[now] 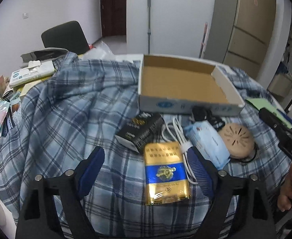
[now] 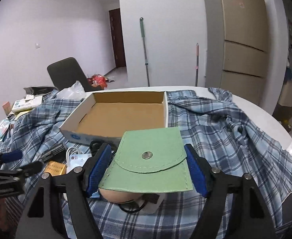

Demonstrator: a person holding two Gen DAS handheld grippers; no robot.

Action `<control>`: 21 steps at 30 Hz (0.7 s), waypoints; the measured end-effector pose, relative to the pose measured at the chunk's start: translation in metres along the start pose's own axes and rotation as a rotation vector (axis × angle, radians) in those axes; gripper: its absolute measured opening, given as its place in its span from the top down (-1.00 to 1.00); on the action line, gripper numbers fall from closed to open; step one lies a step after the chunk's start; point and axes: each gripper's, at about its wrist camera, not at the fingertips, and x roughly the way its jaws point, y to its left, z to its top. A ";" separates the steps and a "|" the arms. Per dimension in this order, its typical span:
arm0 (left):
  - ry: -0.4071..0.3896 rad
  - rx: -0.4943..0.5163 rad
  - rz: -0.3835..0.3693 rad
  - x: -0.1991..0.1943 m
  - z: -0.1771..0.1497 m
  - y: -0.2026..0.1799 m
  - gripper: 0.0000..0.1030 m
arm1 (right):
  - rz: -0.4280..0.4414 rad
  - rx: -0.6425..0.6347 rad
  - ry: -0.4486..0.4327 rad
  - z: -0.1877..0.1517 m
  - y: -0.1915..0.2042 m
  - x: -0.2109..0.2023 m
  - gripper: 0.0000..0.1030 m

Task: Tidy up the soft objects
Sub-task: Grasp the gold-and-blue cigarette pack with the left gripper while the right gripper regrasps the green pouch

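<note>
Green felt pouch [image 2: 152, 159]: right wrist view, right claw [image 2: 149, 166] is clamped on its sides, lifted just short of the cardboard box [image 2: 124, 113]. Keep it flat and carry it over the near wall.
Gold packet [image 1: 164, 171]: left wrist view, on the plaid cloth [image 1: 66, 119], left claw [image 1: 148, 169] apart around it, not pinching yet. Centre it first.

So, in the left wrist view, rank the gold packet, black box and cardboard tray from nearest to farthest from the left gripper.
1. Gold packet, between the left gripper fingers, toward the right one.
2. Black box, just beyond the fingertips.
3. Cardboard tray, farthest back, empty.
</note>
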 end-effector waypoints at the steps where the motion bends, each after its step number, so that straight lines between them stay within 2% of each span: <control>1: 0.023 0.009 -0.006 0.005 -0.001 -0.004 -0.65 | -0.006 -0.002 -0.002 0.000 0.000 0.000 -0.42; 4: 0.109 -0.004 -0.035 0.021 -0.002 -0.007 -0.64 | -0.012 0.008 0.001 -0.001 -0.002 0.001 -0.42; 5: 0.127 -0.021 -0.028 0.025 -0.002 -0.006 -0.58 | -0.013 0.012 0.005 -0.001 -0.003 0.002 -0.43; 7: 0.130 -0.035 -0.004 0.031 -0.004 -0.004 -0.50 | -0.010 0.026 0.009 -0.002 -0.006 0.002 -0.43; 13: 0.117 0.017 0.014 0.029 -0.009 -0.012 -0.49 | -0.010 0.034 0.029 -0.003 -0.008 0.006 -0.43; 18: 0.144 0.079 0.019 0.031 -0.011 -0.026 -0.49 | -0.011 0.028 0.020 -0.003 -0.007 0.004 -0.37; 21: 0.146 0.104 0.031 0.033 -0.013 -0.030 -0.49 | -0.005 0.034 0.044 -0.003 -0.009 0.008 -0.36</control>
